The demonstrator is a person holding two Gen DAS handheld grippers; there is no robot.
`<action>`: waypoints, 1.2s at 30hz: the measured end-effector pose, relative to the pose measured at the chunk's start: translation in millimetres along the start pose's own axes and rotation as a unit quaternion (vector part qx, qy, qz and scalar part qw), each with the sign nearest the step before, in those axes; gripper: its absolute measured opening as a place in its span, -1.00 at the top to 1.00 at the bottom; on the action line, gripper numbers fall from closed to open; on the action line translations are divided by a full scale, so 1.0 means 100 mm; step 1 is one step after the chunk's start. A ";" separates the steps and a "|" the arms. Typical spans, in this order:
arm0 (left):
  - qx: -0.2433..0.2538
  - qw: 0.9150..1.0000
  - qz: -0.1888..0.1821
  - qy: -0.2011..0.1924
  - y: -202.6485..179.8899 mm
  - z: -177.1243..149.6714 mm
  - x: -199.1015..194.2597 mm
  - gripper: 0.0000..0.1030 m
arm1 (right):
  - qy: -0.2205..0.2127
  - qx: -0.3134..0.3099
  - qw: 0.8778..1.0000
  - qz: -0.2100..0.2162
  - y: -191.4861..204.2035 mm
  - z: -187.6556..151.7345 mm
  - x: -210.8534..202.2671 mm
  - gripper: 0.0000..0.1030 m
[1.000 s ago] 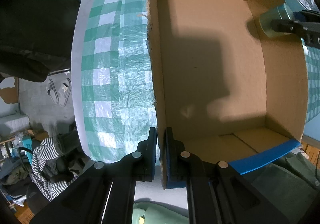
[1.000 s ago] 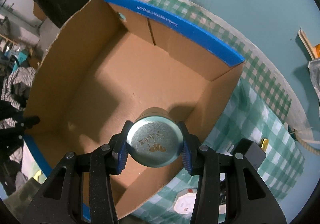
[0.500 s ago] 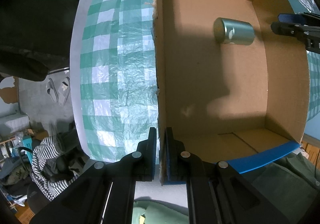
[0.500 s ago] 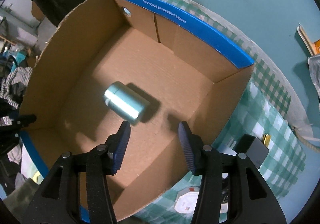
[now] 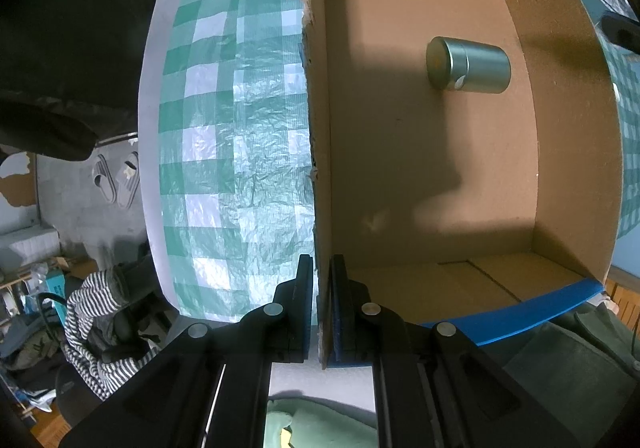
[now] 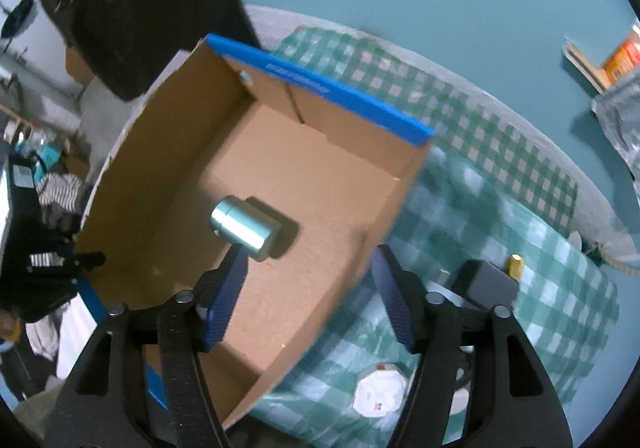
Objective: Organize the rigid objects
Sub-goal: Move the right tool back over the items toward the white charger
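A silver-green metal tin [image 5: 468, 64] lies on its side on the floor of the open cardboard box [image 5: 568, 120]; it also shows in the right wrist view [image 6: 244, 228]. My left gripper [image 5: 321, 280] is shut on the box's left wall near its front corner. My right gripper [image 6: 310, 260] is open and empty, raised above the box's [image 6: 332, 184] right wall. Its tip shows at the right edge of the left wrist view [image 5: 620, 32].
The box stands on a green checked tablecloth [image 5: 232, 128]. To the right of the box lie a black block [image 6: 490, 284], a small brass cylinder [image 6: 515, 266] and a white octagonal object [image 6: 380, 394]. Clothes and slippers [image 5: 116, 180] lie on the floor left of the table.
My right gripper opened and dropped the tin into the box, where it came to rest on its side. The gripper then drew back up and to the right. My left gripper kept its hold.
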State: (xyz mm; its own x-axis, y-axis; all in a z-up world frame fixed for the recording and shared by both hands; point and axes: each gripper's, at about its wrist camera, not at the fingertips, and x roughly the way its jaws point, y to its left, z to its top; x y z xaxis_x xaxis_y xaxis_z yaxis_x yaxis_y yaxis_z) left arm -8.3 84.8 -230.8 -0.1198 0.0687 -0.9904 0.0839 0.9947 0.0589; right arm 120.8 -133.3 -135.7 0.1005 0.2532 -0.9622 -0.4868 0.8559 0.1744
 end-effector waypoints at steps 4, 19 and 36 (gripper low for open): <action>0.000 1.000 -0.001 0.000 -0.01 -0.01 -0.01 0.84 | -0.011 0.034 0.999 -0.006 -0.21 -0.10 -0.18 -0.38; 0.001 1.000 0.002 0.001 -0.03 0.01 -0.02 0.84 | 0.023 0.167 0.984 -0.065 -1.24 -0.73 -0.17 -0.38; -0.005 1.000 0.001 0.000 0.01 -0.02 -0.02 0.84 | 0.081 0.184 0.977 -0.073 -1.70 -0.92 0.33 -0.38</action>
State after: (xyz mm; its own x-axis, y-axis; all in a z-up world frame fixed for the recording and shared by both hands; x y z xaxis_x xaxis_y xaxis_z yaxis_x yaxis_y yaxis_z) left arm -9.7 85.5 -228.1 -0.1190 0.0708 -0.9904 0.0744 0.9953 0.0622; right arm 127.1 -312.4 -216.2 -0.0079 0.0668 -0.9977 -0.1294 0.9893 0.0673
